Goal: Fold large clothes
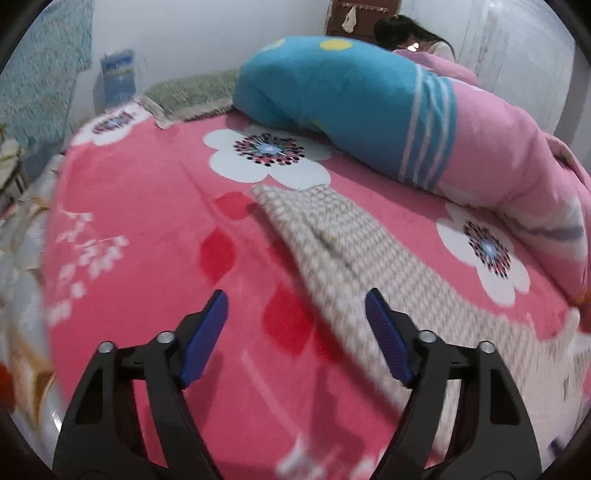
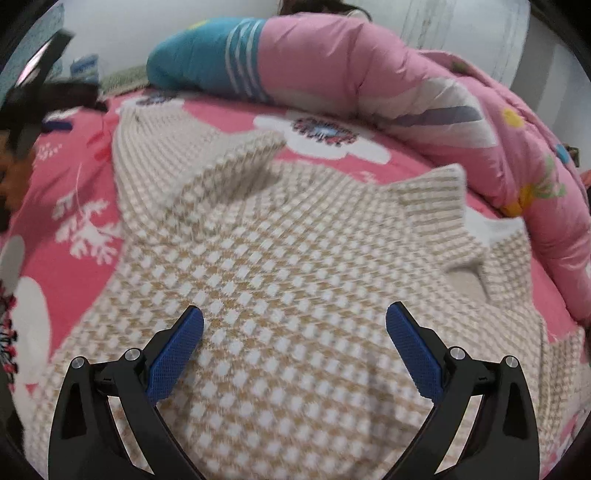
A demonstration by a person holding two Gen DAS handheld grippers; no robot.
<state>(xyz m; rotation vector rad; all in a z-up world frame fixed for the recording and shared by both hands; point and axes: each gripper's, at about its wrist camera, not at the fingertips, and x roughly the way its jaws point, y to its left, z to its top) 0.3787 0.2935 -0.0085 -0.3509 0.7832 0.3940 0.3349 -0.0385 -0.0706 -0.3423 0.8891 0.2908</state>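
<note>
Right wrist: right gripper [image 2: 294, 317] spread above sweater [image 2: 295, 240]

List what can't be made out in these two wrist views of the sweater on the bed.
- Sweater: its near hem runs off the bottom edge of the right wrist view, behind the open right gripper.
- Left wrist view: only a blurred sleeve shows past the open left gripper; the body is cut off at right.
- Person: face hidden behind the rolled quilt.
</note>
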